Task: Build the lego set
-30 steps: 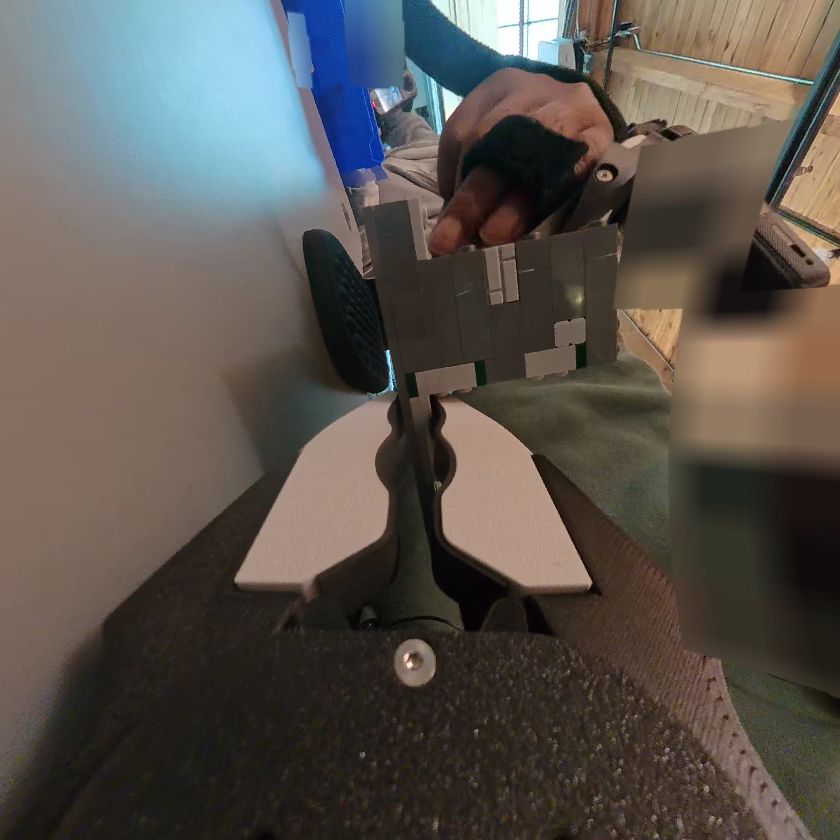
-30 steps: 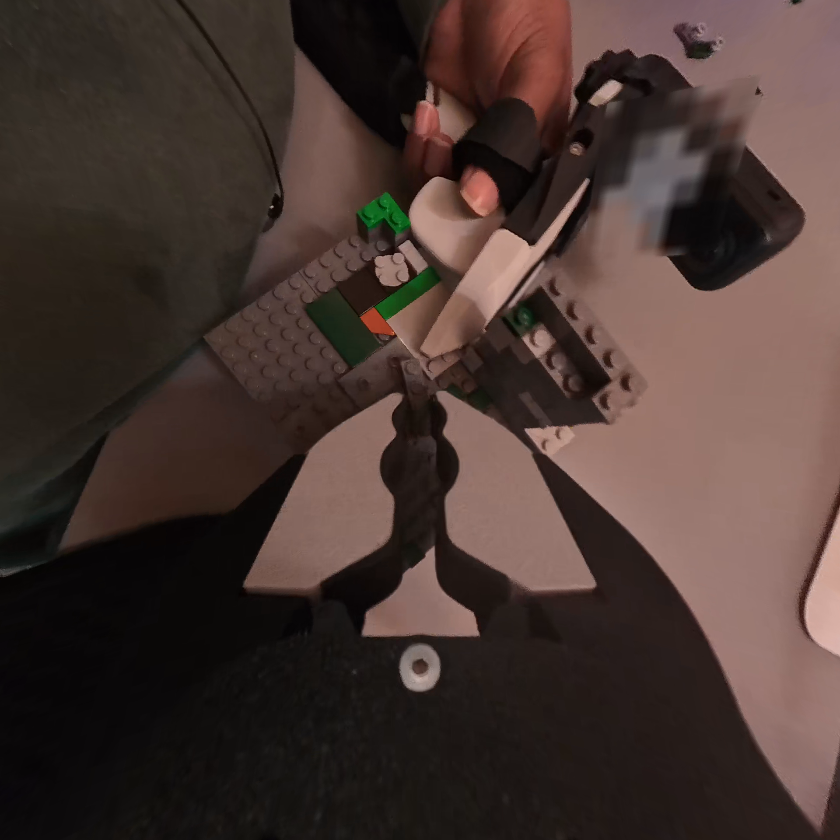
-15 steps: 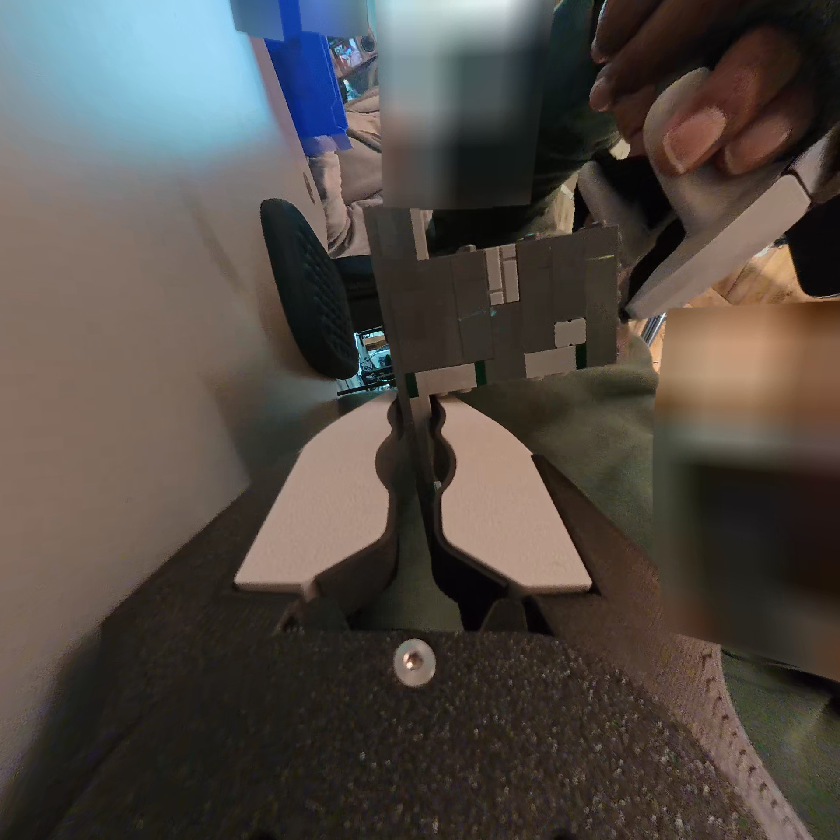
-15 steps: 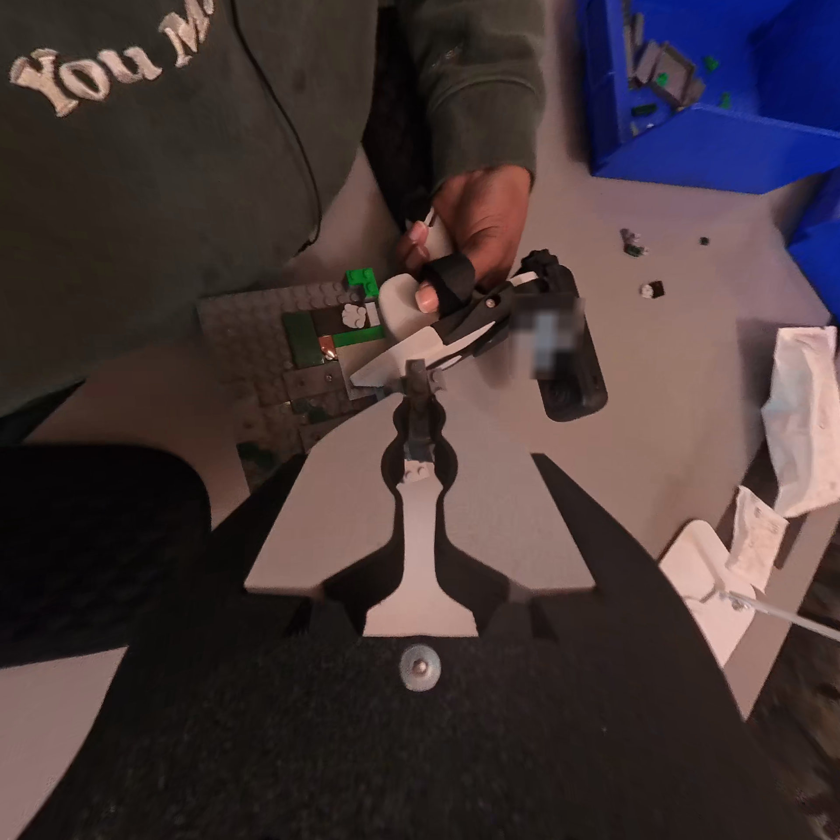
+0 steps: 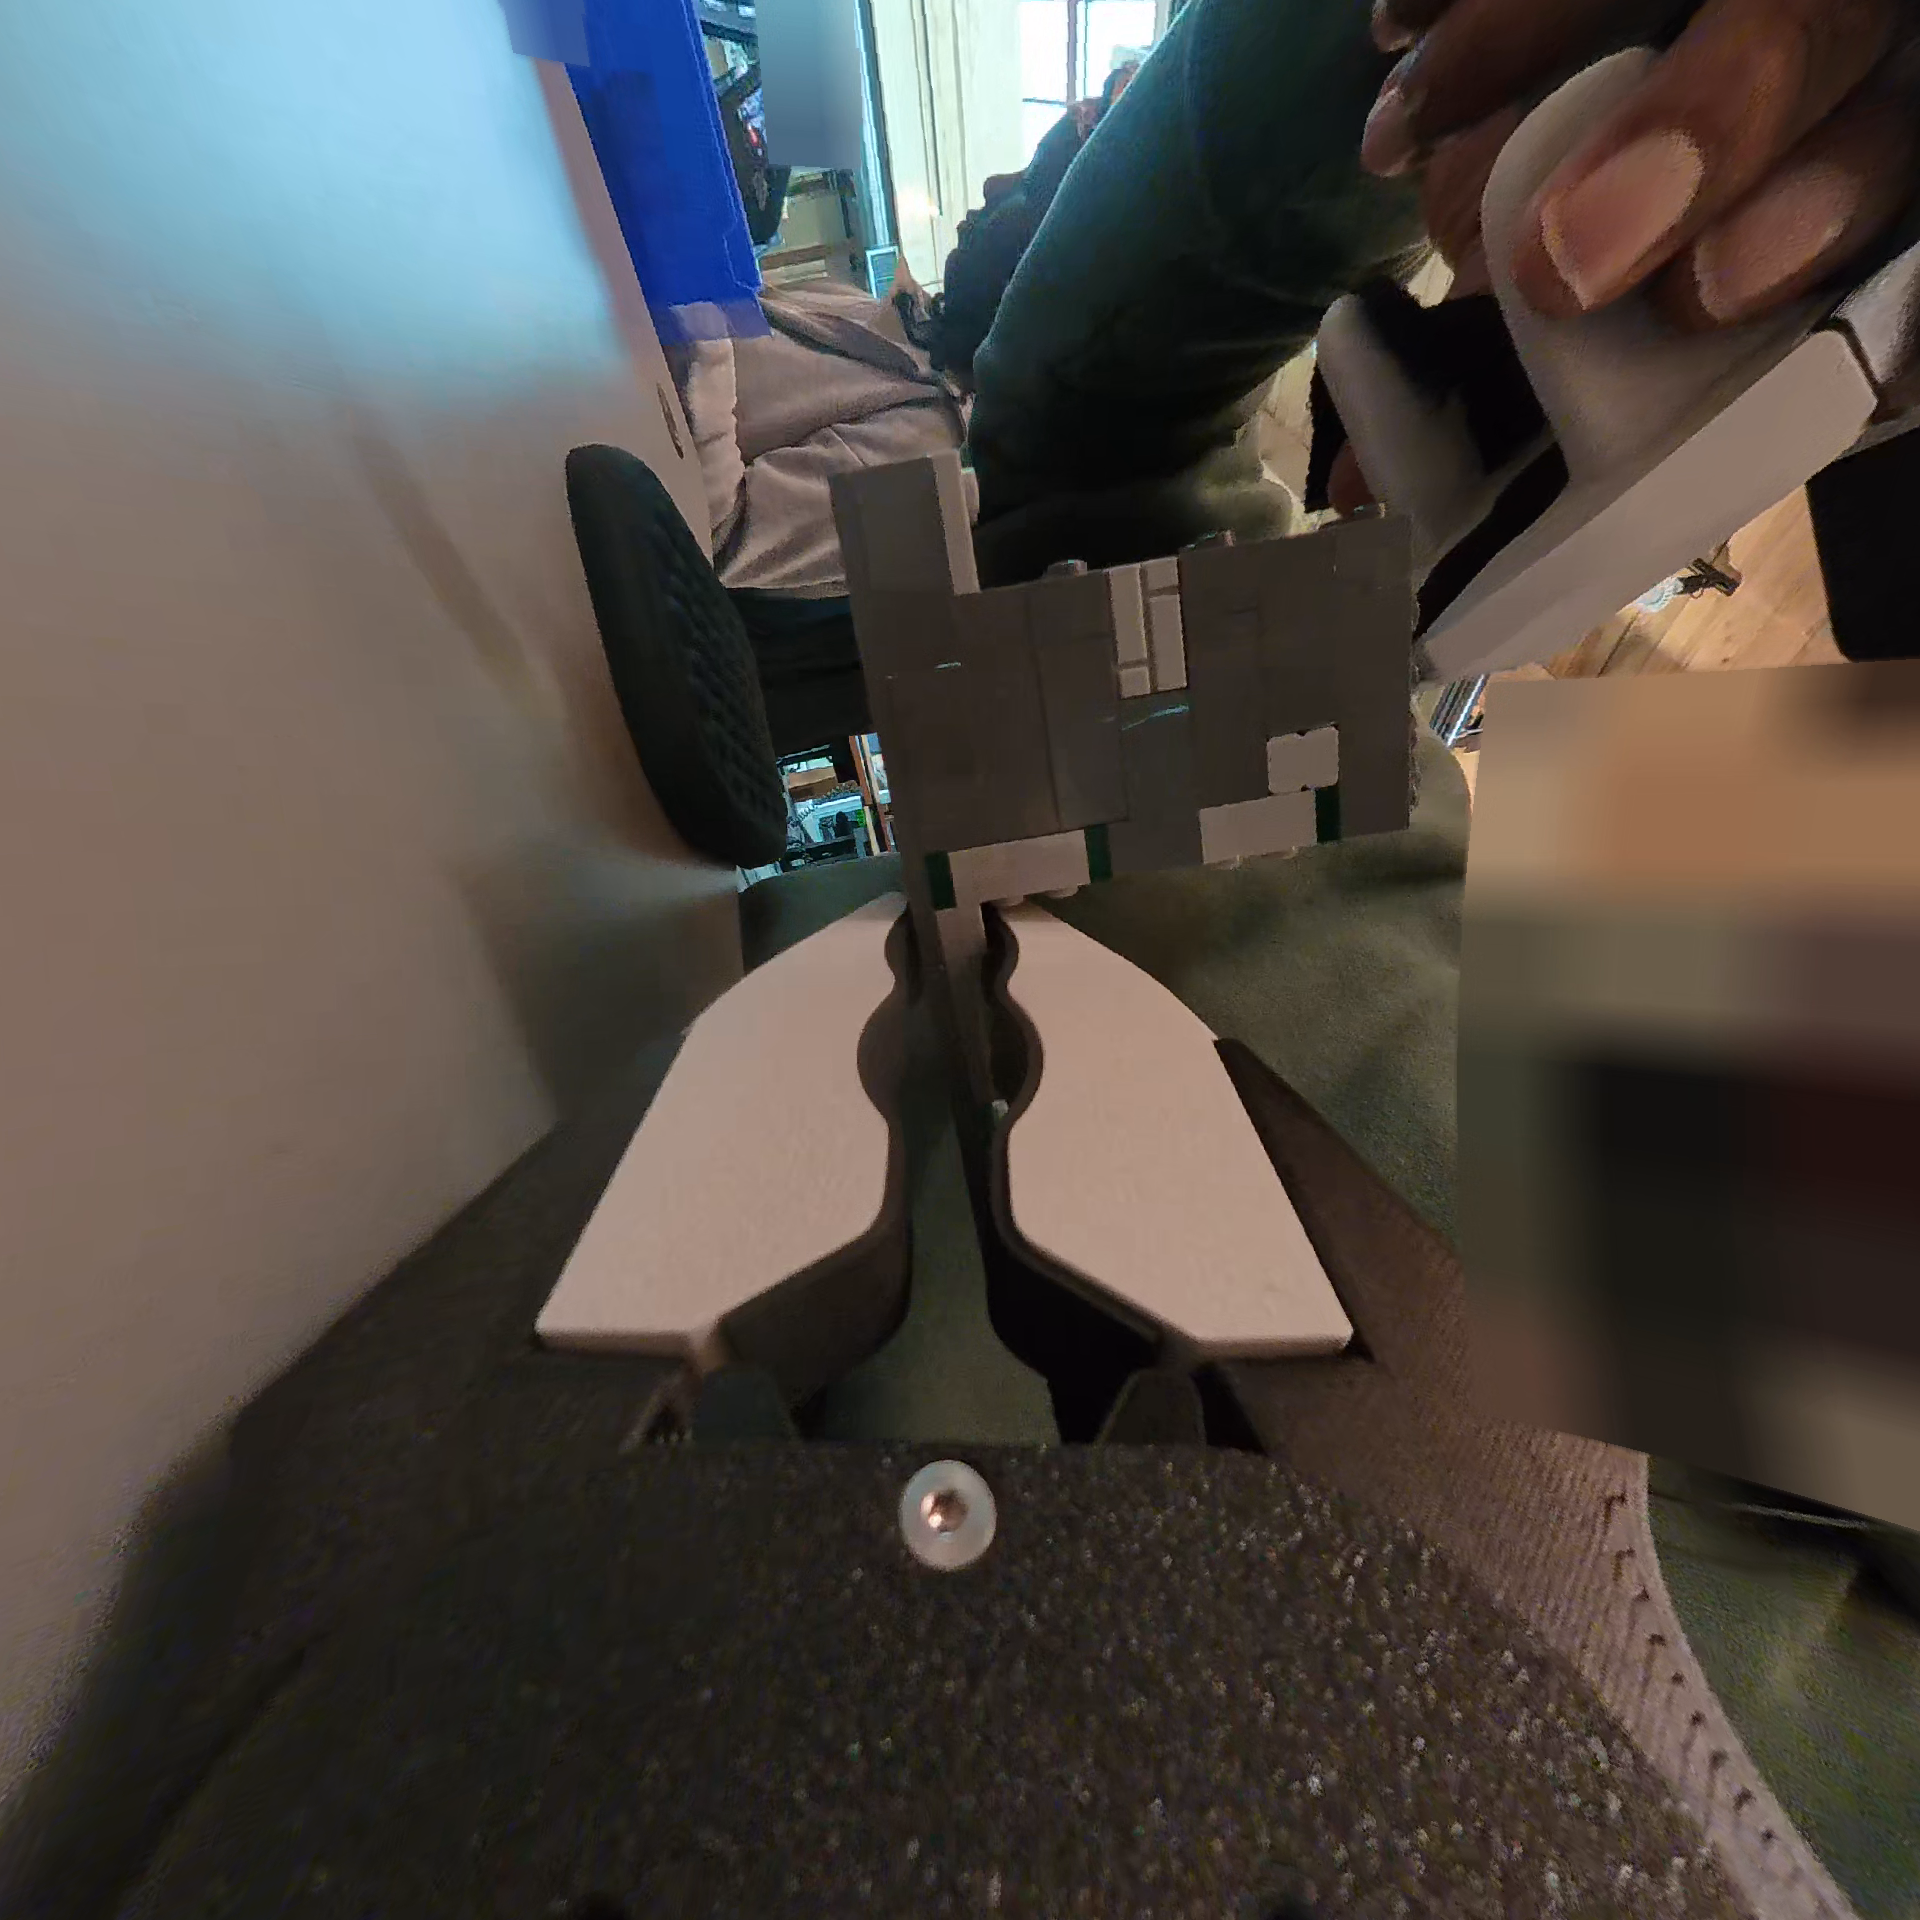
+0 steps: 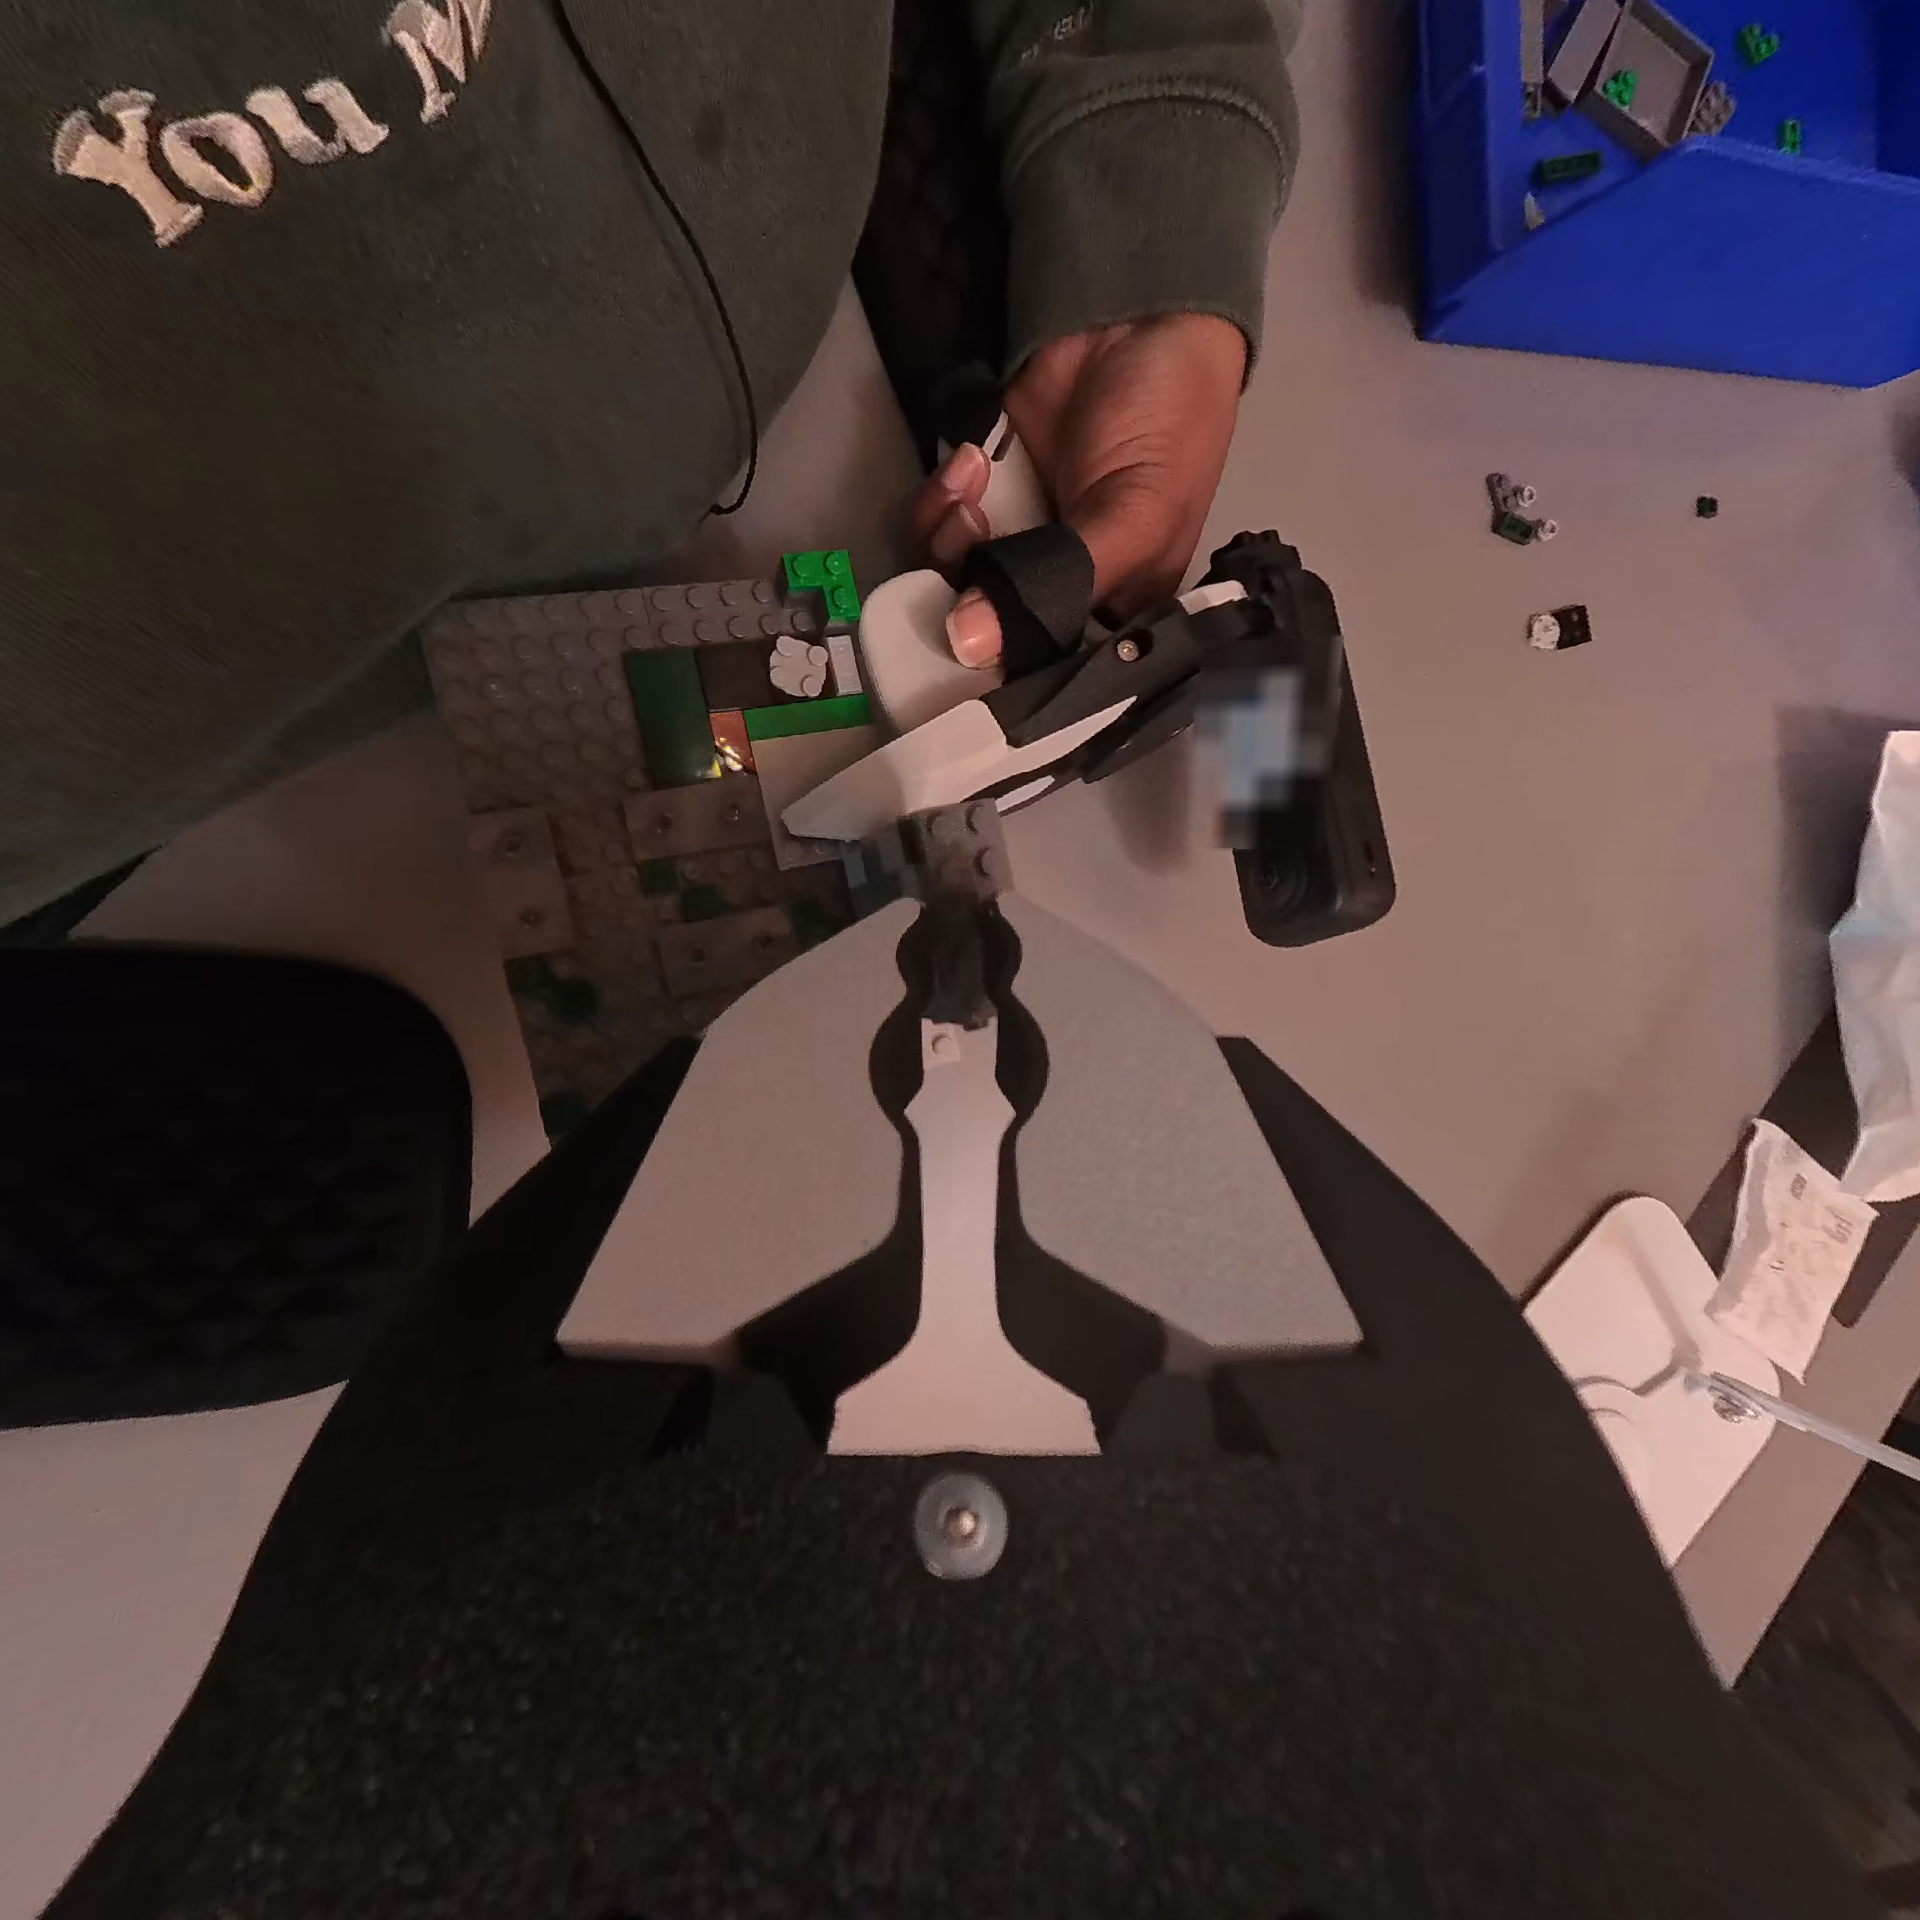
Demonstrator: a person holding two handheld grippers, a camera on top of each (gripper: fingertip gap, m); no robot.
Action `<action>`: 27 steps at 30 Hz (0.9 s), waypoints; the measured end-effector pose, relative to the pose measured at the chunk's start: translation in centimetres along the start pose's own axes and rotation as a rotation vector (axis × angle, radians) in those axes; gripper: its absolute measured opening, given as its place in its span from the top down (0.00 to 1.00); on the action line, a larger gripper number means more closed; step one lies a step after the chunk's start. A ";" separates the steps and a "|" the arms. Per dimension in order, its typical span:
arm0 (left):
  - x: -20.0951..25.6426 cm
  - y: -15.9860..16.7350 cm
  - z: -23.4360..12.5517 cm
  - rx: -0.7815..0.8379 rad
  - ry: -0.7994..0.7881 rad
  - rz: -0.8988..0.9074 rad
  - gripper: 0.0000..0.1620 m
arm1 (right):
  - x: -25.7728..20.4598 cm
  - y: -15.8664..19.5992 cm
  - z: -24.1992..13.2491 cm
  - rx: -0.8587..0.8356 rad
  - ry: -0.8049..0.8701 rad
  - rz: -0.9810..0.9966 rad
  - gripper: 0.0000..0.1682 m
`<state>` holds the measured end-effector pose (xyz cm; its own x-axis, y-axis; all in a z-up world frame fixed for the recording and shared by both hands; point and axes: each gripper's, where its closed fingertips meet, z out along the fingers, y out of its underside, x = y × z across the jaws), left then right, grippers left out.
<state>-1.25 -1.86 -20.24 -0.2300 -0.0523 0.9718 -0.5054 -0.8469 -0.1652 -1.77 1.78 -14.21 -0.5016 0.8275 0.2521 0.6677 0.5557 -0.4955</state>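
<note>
My left gripper [image 5: 951,914] is shut on the edge of the grey lego build [image 5: 1039,727] and holds it up on edge, so I see its flat underside. In the right wrist view the build [image 6: 582,748] shows its studded top, with green, brown and white pieces. The left gripper [image 6: 883,790] grips its right side there, held by a hand. My right gripper [image 6: 951,920] is shut on a small dark grey studded lego piece [image 6: 961,857], just off the build's right edge. In the left wrist view the right gripper's white finger [image 5: 1662,499] shows at the upper right, in a hand.
A blue bin [image 6: 1662,208] of loose bricks stands at the far right. Small loose pieces [image 6: 1517,509] lie on the grey table [image 6: 1351,623]. White plastic bags [image 6: 1870,987] and a white stand [image 6: 1642,1382] are at the right. A black chair pad [image 6: 208,1143] is at the left. My hands' fingertips stand some 8 centimeters from each other.
My right gripper has pulled back and away from the build with the dark grey piece in it. My left gripper has kept its hold on the build.
</note>
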 end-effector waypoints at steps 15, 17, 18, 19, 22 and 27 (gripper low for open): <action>-0.2 0.0 0.2 -0.001 -0.010 -0.004 0.94 | 0.9 -0.4 -1.2 0.050 -0.102 0.174 0.87; -0.3 0.0 0.3 -0.002 -0.015 -0.004 0.94 | 0.8 -0.4 -1.1 0.077 -0.228 0.273 0.82; -0.3 -0.1 0.3 -0.002 -0.017 -0.002 0.94 | 0.7 -0.3 -1.0 0.081 -0.300 0.330 0.81; -0.2 -0.1 0.3 -0.002 -0.019 -0.001 0.94 | 0.7 -0.1 -0.9 0.078 -0.373 0.384 0.79; -0.2 -0.1 0.4 0.004 -0.027 0.005 0.94 | 0.8 0.6 -0.3 0.078 -0.549 0.529 0.72; 0.1 -0.3 0.2 0.025 -0.030 0.019 0.94 | 0.6 1.2 0.7 0.102 -0.740 0.786 0.52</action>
<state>-0.99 -1.73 -20.09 -0.2138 -0.0841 0.9732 -0.4799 -0.8587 -0.1796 -1.66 2.93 -15.26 -0.1840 0.6764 -0.7132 0.9154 -0.1464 -0.3749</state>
